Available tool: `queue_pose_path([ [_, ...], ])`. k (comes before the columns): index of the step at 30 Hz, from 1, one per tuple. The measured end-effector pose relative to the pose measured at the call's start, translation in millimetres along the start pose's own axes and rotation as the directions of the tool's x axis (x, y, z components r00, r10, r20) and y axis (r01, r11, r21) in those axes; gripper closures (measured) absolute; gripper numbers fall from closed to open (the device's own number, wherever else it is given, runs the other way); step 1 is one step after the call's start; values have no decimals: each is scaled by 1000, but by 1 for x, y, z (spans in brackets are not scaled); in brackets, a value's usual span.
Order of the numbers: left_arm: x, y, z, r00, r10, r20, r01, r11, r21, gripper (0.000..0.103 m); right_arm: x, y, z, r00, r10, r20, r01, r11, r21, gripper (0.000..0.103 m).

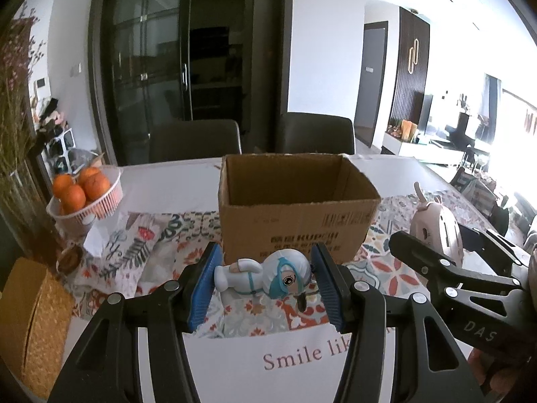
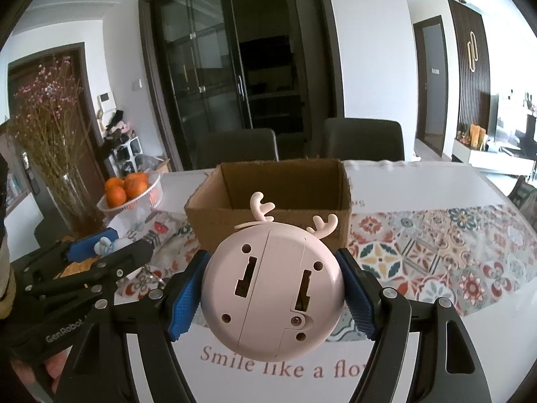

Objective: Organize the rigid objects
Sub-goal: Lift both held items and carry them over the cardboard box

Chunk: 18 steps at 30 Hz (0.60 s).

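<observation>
The left tongs (image 1: 265, 283) pinch a small white-suited figurine (image 1: 265, 278) sideways between the blue pads (image 1: 204, 288), one pad at its feet and the other at its hooded head, so the toy lies level and clear of the patterned cloth (image 1: 161, 252) on the table (image 1: 302, 352). The right tongs (image 2: 272, 292) clamp a round pink gadget with antlers (image 2: 272, 288) across its widest part, its flat underside with slots and screw holes turned to the camera; gripping the broad body rather than the thin antlers probably gives the firmer hold. Both things hang just short of the open cardboard box (image 2: 268, 208), which stands mouth-up on the cloth right ahead, likely the place meant to collect them. A basket of oranges (image 1: 84, 191) sits well apart on the left, out of the way
</observation>
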<state>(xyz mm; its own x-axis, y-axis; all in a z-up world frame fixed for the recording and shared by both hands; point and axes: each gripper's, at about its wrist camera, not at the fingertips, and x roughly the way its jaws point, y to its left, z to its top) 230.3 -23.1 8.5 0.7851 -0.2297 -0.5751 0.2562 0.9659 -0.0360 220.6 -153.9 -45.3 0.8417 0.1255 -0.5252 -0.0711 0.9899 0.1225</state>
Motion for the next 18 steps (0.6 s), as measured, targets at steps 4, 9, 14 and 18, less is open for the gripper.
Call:
queue_pose_path([
  [4,5,-2,10,1000,-8,7,8,1000,7,48,2,-4,11,1000,-8,13,8,1000,-5,28],
  [9,13,-3,25,1000,-17,12,17,1000,11,48,8,-8,24,1000,-10,19,11,1000,-15,28],
  [14,20,-3,39,999,-25,21,25,1000,18,48,14,-9,39,999,-14,32,15,1000,-27,28],
  [18,25,-3,51,999,-19,33,18,999,36,48,21,-9,53,999,-17,34,18,999,-32,28],
])
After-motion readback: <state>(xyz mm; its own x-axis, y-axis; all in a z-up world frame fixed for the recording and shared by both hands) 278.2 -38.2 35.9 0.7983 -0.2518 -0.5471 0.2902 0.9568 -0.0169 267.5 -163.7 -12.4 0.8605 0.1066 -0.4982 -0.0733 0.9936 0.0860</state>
